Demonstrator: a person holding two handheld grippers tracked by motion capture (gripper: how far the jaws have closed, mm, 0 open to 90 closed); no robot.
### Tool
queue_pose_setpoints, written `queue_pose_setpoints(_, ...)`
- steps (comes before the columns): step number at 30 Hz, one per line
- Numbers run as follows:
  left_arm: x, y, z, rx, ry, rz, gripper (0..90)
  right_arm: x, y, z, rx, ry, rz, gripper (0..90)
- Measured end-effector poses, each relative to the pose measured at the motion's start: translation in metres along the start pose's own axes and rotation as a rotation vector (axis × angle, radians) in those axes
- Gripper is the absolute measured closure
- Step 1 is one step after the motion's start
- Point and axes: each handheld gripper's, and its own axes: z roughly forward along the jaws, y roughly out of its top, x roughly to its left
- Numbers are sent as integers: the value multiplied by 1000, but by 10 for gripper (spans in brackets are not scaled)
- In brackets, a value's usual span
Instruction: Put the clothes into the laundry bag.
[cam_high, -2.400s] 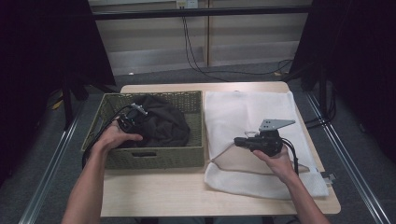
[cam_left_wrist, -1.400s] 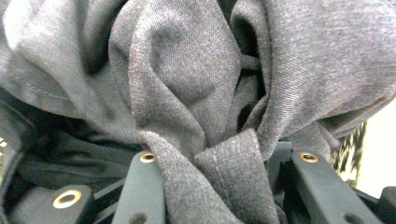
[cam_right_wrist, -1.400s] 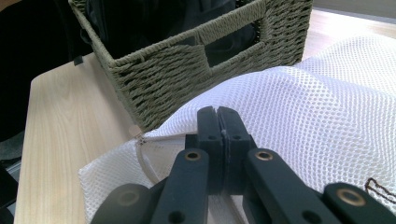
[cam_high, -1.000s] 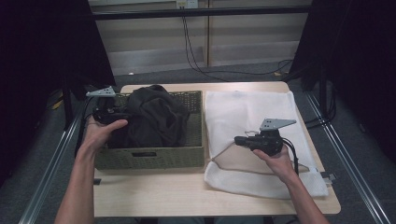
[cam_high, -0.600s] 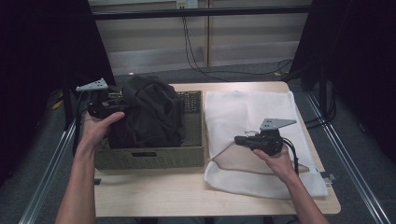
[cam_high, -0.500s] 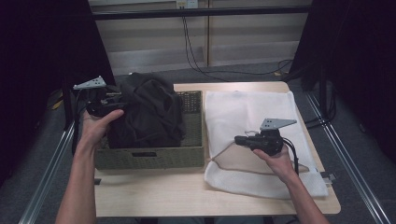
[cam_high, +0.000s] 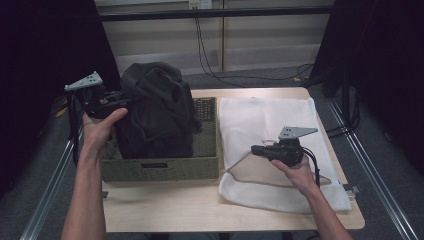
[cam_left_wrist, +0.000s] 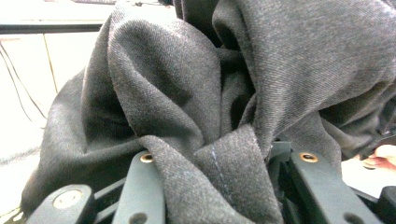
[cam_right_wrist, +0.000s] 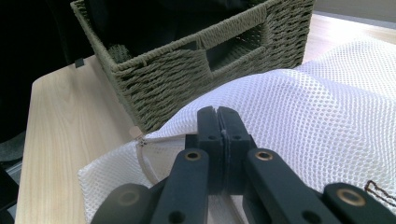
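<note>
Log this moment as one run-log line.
left gripper: shut on dark garment, above basket | right gripper: shut on mesh bag

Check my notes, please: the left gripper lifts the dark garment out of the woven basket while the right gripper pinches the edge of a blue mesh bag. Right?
Not quite: the mesh bag is white, not blue, as the right gripper view shows. The rest stands: the left gripper lifts the dark garment out of the woven basket, and the right gripper pinches the bag's edge.

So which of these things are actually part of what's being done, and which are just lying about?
Part of the job:
- dark garment, clamped in the left gripper
- woven basket below it
- white mesh bag, pinched by the right gripper

Just lying about:
- cables on the floor behind the table
</note>
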Motion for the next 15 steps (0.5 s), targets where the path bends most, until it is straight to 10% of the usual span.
queue_pose_setpoints(15, -17, 42, -14, -91, 17, 46, 631, 0, 1, 0, -2, -2, -2, 897)
